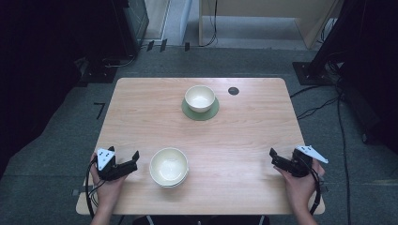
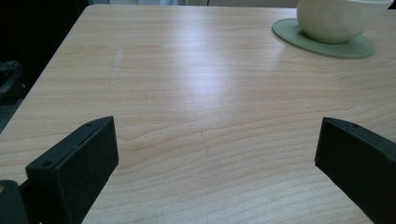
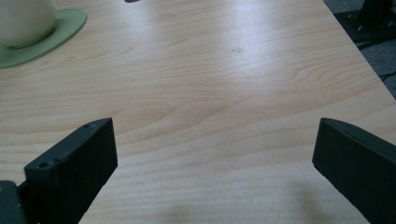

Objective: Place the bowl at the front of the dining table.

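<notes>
- We note a left gripper (image 1: 124, 158) and a right gripper (image 1: 278, 159), jaws spread wide, empty, over the pale woodgrain table (image 1: 244, 131).
- Round glossy cream bowl (image 1: 169, 166) near the front edge; a second bowl (image 1: 200, 98) on a flat green coaster (image 1: 200, 112) farther back.

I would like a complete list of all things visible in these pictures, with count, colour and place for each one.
table: one, light wood, centre of the high view.
small bowl: one, cream, on the coaster at the far middle of the table.
coaster: one, green, round, under the small bowl.
near bowls: cream, near edge of the table beside the left gripper; seemingly two stacked, count uncertain.
round hole: one, dark, far side of the tabletop, right of the small bowl.
cables: several, black, on the grey floor right of the table.
left gripper: one, black, jaws apart, near left of the table.
right gripper: one, black, jaws apart, near right edge.
</notes>
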Demonstrator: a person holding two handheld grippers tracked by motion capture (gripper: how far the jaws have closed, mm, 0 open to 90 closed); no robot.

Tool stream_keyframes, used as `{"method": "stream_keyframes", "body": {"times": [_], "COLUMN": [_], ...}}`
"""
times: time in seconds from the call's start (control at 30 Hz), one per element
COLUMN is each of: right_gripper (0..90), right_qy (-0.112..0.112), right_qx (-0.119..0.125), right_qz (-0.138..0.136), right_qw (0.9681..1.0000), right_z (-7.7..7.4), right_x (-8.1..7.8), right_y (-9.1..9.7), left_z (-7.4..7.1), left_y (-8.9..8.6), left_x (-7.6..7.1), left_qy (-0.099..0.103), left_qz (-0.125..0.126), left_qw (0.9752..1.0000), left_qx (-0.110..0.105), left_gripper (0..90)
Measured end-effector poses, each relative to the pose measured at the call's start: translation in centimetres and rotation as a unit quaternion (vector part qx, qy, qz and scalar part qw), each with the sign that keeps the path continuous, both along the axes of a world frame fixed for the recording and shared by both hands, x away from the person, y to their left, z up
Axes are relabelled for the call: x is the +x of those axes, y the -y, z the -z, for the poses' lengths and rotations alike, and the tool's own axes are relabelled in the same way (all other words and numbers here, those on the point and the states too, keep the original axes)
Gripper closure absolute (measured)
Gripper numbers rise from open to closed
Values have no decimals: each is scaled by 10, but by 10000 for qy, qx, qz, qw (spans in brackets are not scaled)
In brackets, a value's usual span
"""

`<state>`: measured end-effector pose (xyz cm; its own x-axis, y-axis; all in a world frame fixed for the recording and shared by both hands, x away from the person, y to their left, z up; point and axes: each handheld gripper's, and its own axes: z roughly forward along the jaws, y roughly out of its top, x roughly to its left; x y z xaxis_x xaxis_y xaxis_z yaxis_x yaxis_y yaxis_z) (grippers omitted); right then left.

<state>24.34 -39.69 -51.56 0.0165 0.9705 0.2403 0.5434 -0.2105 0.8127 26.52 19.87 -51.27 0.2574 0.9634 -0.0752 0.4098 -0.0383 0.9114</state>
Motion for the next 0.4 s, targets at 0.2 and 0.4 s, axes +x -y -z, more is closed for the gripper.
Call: {"method": "stream_keyframes", "body": {"times": [0.2, 0.4], "right_gripper": [3, 3], "right_qy": [-49, -31], "right_qx": [-35, -133], "right_qz": [13, -56], "right_qw": [10000, 9999], "right_z": [2, 3], "right_x": [-12, -20], "right_y": [7, 9], "left_z": [0, 0], "left_y": [0, 0], "left_x": [0, 0], "left_qy": [-2, -16], "left_qz": [-3, -2], "left_qw": [10000, 10000], "left_qx": [5, 6], "left_gripper": [0, 0]}}
